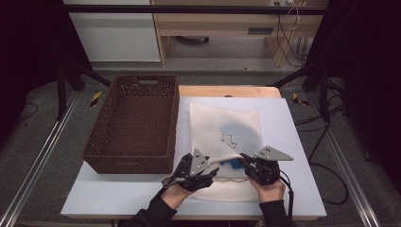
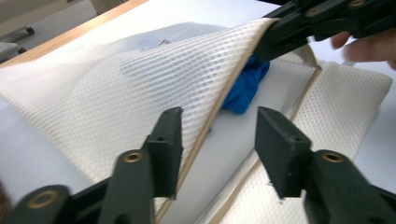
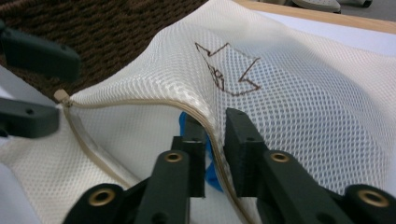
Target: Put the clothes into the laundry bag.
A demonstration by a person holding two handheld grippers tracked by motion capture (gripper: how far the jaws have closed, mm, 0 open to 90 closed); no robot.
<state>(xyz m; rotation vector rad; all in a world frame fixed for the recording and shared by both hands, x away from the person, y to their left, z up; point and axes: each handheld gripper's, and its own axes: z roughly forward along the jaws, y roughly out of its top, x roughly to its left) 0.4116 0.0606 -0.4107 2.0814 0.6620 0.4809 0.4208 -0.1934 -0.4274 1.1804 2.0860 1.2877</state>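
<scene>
A white mesh bag (image 1: 227,123) with a hand-drawn arrow (image 3: 229,70) lies flat on the white table (image 1: 293,142). Its near end gapes, and a blue cloth (image 2: 245,86) lies inside the mouth. My right gripper (image 3: 215,121) is shut on the bag's upper edge and holds that layer raised off the lower one. My left gripper (image 2: 218,116) stands open at the mouth's left end; the trimmed edge runs between its jaws, against the left one, unpinched. In the high view both grippers, left (image 1: 213,172) and right (image 1: 243,160), face each other across the blue cloth (image 1: 232,163).
A brown woven basket (image 1: 144,78) stands to the left of the bag, close beside it, and shows behind the mesh as the basket (image 3: 116,28) in the right gripper view. The table's near edge lies just behind my hands. Black frame rails flank the table.
</scene>
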